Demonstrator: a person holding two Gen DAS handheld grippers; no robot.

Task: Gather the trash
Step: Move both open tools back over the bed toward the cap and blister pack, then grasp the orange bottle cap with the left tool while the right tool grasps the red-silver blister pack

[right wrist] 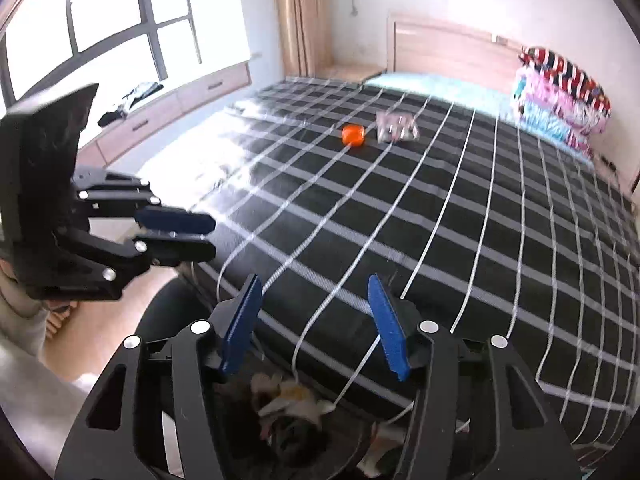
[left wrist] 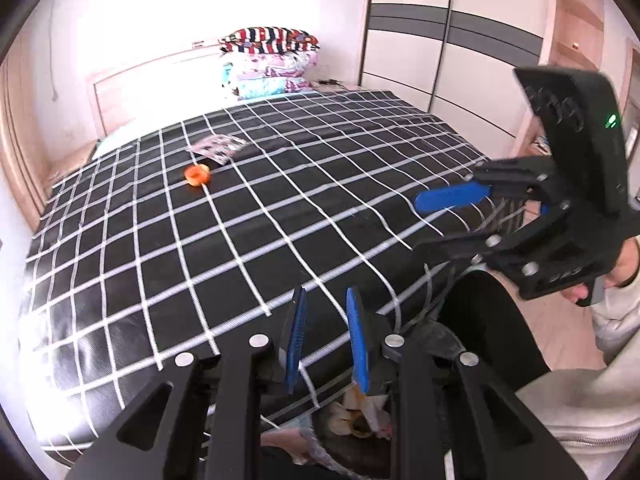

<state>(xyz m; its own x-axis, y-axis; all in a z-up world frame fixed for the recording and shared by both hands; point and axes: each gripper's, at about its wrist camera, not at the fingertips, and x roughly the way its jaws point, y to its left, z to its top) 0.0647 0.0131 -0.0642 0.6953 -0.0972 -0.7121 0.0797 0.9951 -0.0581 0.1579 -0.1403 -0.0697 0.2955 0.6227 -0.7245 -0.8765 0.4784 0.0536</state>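
Note:
An orange round piece of trash [left wrist: 197,174] lies on the black checked bedspread [left wrist: 240,240], far from both grippers; it also shows in the right wrist view [right wrist: 353,135]. A crinkled silvery wrapper [left wrist: 218,147] lies just behind it, also seen in the right wrist view [right wrist: 396,127]. My left gripper [left wrist: 326,336] is open and empty at the bed's near edge. My right gripper [right wrist: 314,320] is open and empty beside it. A trash bin with crumpled paper [left wrist: 360,416] sits below both grippers, also in the right wrist view [right wrist: 288,404].
Folded quilts [left wrist: 268,62] are stacked at the headboard. A wardrobe [left wrist: 452,32] stands right of the bed. A window bench with drawers [right wrist: 160,116] holds dark clothes. Wooden floor shows beside the bed.

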